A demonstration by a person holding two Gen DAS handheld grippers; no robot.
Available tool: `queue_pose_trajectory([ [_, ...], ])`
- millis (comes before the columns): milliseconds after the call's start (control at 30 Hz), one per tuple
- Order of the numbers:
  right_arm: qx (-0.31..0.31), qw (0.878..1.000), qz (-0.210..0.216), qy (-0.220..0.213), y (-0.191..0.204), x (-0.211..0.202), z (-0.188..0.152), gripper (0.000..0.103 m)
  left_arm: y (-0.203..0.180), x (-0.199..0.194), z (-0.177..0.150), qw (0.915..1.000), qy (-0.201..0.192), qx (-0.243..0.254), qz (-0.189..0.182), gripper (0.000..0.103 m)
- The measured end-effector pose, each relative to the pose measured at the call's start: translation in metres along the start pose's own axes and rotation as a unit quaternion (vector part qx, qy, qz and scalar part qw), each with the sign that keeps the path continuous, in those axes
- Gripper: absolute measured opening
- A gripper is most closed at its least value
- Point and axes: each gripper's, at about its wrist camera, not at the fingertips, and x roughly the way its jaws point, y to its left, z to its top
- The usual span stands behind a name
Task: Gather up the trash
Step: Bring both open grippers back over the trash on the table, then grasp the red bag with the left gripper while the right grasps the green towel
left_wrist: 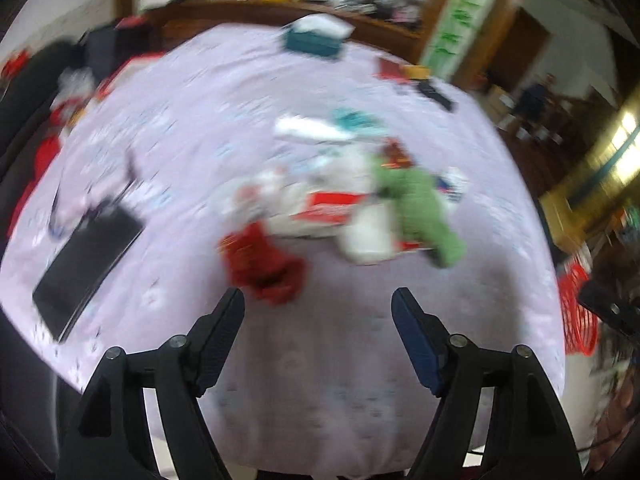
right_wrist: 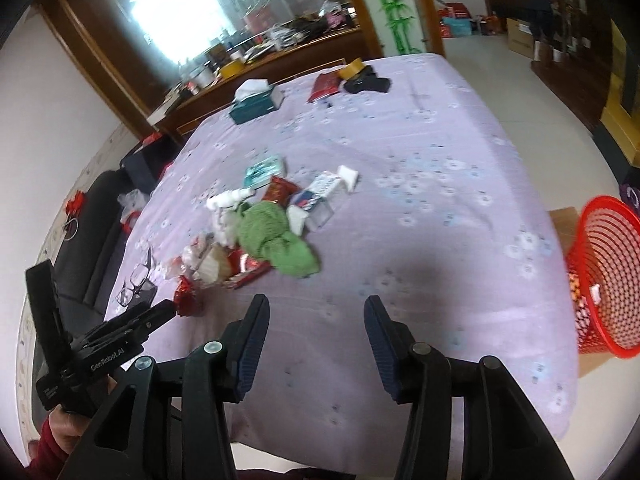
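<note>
A heap of trash lies mid-table on the lilac flowered cloth [right_wrist: 420, 152]: a green rag [right_wrist: 276, 236], white tissues [right_wrist: 228, 216], red snack wrappers [right_wrist: 280, 190] and a crumpled red wrapper [right_wrist: 186, 298] at its near end. In the blurred left wrist view that red wrapper [left_wrist: 262, 266] lies just beyond my left gripper [left_wrist: 318, 304], which is open and empty. My right gripper [right_wrist: 316, 312] is open over bare cloth, short of the heap, with nothing between its fingers. The left gripper [right_wrist: 106, 288], held by a hand in a red sleeve, has one fingertip beside the red wrapper.
A red mesh basket [right_wrist: 604, 280] stands off the table's right edge beside a cardboard box [right_wrist: 560, 220]. A teal tissue box [right_wrist: 256, 102], glasses [right_wrist: 138, 280] and a black flat case [left_wrist: 88, 268] lie on the cloth. A dark sofa [right_wrist: 96, 224] runs along the left. A person [right_wrist: 540, 4] stands far back.
</note>
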Motion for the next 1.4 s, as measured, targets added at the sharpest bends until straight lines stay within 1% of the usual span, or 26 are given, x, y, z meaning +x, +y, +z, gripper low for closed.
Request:
queue_pose_trajectory([
  [100, -0.011, 1.0, 0.003, 0.006, 0.015, 0.01, 0.001, 0.053, 0.027, 0.016, 0.003, 0.999, 0.023, -0.038, 0.004, 0.075],
  [167, -0.02, 1.0, -0.001, 0.006, 0.022, 0.013, 0.003, 0.053, 0.038, 0.029, 0.006, 0.9981, 0.035, -0.051, 0.003, 0.075],
  [233, -0.026, 1.0, -0.008, 0.005, 0.026, 0.017, 0.007, 0.053, 0.039, 0.041, 0.009, 0.9971, 0.05, -0.058, 0.004, 0.075],
  [400, -0.032, 0.999, -0.024, 0.007, 0.028, 0.027, 0.015, 0.053, 0.037, 0.067, 0.017, 0.9969, 0.062, -0.048, 0.002, 0.075],
  [533, -0.036, 0.999, -0.027, 0.018, 0.031, 0.04, 0.024, 0.053, 0.034, 0.076, 0.023, 0.9978, 0.058, -0.032, -0.001, 0.075],
  [600, -0.04, 0.999, -0.027, 0.021, 0.036, 0.048, 0.03, 0.053, 0.033, 0.081, 0.025, 0.998, 0.059, -0.021, -0.001, 0.064],
  [633, -0.044, 0.998, -0.025, 0.022, 0.039, 0.053, 0.033, 0.053, 0.034, 0.083, 0.026, 0.9981, 0.06, -0.014, 0.0, 0.055],
  [700, -0.052, 0.998, -0.02, 0.025, 0.046, 0.064, 0.039, 0.053, 0.034, 0.081, 0.025, 0.9986, 0.052, 0.0, -0.004, 0.052],
  [767, -0.057, 0.998, -0.016, 0.03, 0.052, 0.076, 0.045, 0.056, 0.035, 0.078, 0.023, 0.9988, 0.045, 0.014, -0.01, 0.045],
  [833, -0.066, 0.997, -0.012, 0.037, 0.06, 0.092, 0.052, 0.058, 0.036, 0.075, 0.022, 0.9987, 0.042, 0.024, -0.016, 0.041],
  [1033, -0.09, 0.994, -0.022, 0.06, 0.081, 0.142, 0.063, 0.058, 0.037, 0.058, 0.015, 0.998, 0.025, 0.055, -0.02, 0.04],
  [1133, -0.091, 0.992, -0.039, 0.073, 0.083, 0.166, 0.063, 0.058, 0.033, 0.048, 0.011, 0.997, 0.011, 0.076, -0.014, 0.04],
  [1233, -0.089, 0.991, -0.051, 0.09, 0.081, 0.184, 0.059, 0.058, 0.03, 0.043, 0.009, 0.9963, 0.002, 0.085, -0.014, 0.04],
  [1267, -0.089, 0.99, -0.053, 0.091, 0.079, 0.188, 0.058, 0.058, 0.028, 0.042, 0.009, 0.9961, 0.0, 0.088, -0.014, 0.04],
  [1300, -0.087, 0.991, -0.053, 0.088, 0.077, 0.189, 0.056, 0.05, 0.026, 0.041, 0.008, 0.9958, -0.001, 0.09, -0.014, 0.04],
  [1400, -0.082, 0.992, -0.046, 0.08, 0.074, 0.179, 0.052, 0.041, 0.016, 0.036, 0.007, 0.9947, -0.01, 0.101, -0.017, 0.04],
])
